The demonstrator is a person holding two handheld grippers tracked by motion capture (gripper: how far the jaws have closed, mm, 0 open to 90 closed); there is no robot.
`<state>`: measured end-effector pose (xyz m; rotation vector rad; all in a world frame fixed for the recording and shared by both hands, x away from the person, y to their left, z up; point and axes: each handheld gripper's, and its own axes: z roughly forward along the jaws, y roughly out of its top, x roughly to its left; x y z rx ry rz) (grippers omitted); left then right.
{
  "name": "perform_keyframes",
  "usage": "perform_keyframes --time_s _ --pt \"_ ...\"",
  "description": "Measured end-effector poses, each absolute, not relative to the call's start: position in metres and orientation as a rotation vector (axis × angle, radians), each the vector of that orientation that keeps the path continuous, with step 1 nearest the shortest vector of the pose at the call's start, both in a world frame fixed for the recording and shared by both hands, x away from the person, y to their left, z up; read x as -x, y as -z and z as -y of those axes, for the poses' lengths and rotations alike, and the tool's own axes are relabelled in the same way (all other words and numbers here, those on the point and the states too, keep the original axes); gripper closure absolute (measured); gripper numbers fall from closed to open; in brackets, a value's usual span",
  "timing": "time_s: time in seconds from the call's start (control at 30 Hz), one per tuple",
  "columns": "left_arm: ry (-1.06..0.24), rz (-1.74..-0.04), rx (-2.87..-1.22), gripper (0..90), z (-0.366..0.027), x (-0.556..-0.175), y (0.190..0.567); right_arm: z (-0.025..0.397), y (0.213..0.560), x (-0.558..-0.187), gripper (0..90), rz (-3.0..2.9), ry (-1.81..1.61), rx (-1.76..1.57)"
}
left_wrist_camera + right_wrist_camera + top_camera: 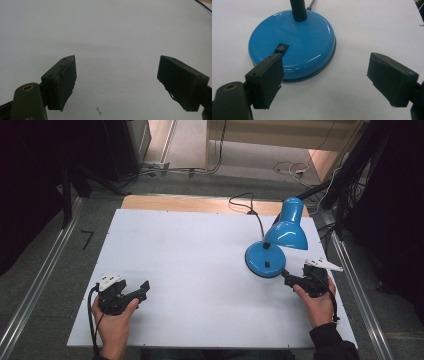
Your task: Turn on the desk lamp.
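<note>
A blue desk lamp [285,232] stands on the white table [190,260] at the right, its shade tipped over its round base [265,259]. The base [294,42] carries a small black rocker switch [281,48] and a black flexible neck [298,10]. My right gripper [286,276] sits just right of the base, held by a hand, jaws open and empty; in its own view [323,80] the left jaw overlaps the base's near edge. My left gripper [144,290] rests at the front left, open [116,82], nothing but bare table between its jaws.
The lamp's black cord [252,210] runs back over the table's wooden far edge [200,202]. Metal rails [360,290] flank the table on both sides. Dark stands and cables sit on the floor behind.
</note>
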<state>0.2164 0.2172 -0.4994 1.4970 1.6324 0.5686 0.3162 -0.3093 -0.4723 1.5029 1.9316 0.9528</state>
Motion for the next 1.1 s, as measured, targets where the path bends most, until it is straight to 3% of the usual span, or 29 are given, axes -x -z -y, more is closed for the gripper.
perform_keyframes --time_s 0.7,1.1 --pt "-0.567 -1.632 -1.495 16.4 -0.218 -0.216 0.499 0.297 0.473 -0.333 12.8 -1.944 -0.952 -1.492" --pt "-0.565 -1.631 -1.499 16.4 -0.218 -0.217 0.500 0.292 0.476 -0.339 20.7 -1.949 -0.976 -1.486"
